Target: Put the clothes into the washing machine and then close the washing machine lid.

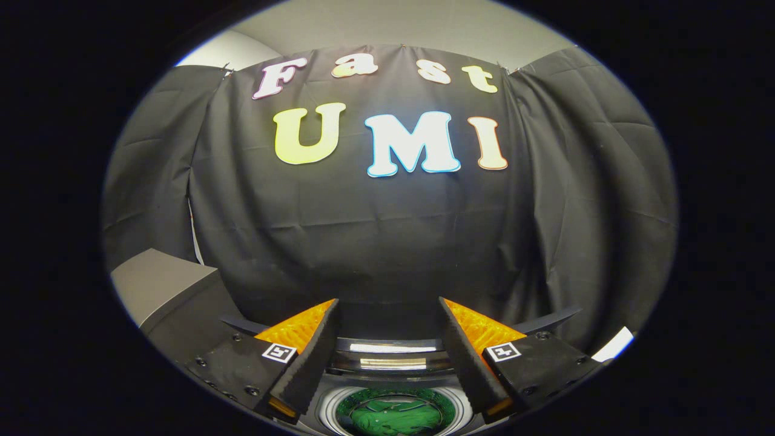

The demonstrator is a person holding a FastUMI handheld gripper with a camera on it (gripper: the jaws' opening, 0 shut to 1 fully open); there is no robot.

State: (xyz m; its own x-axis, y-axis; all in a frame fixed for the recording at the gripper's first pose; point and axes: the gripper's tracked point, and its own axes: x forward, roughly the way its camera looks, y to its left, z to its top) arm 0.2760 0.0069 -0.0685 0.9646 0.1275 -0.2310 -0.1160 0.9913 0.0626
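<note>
tongs [387, 330] were spread, empty, above the washer [393, 418], green clothes [396, 416] inside below them. lid [390, 351] stood open just ahead; a sloppy push could miss it.

Ahead of me hangs a creased black cloth wall [387, 242], draped in broad panels that fold around me on both sides, with vertical seams where the panels meet. Above its top edge I see a pale, plain ceiling [393, 24], evenly lit and without shadow. Low on my left stands a grey box-shaped cabinet [160, 284] with a flat matte top, set close against the cloth. The light is soft and picks out the wrinkles in the fabric.
</note>
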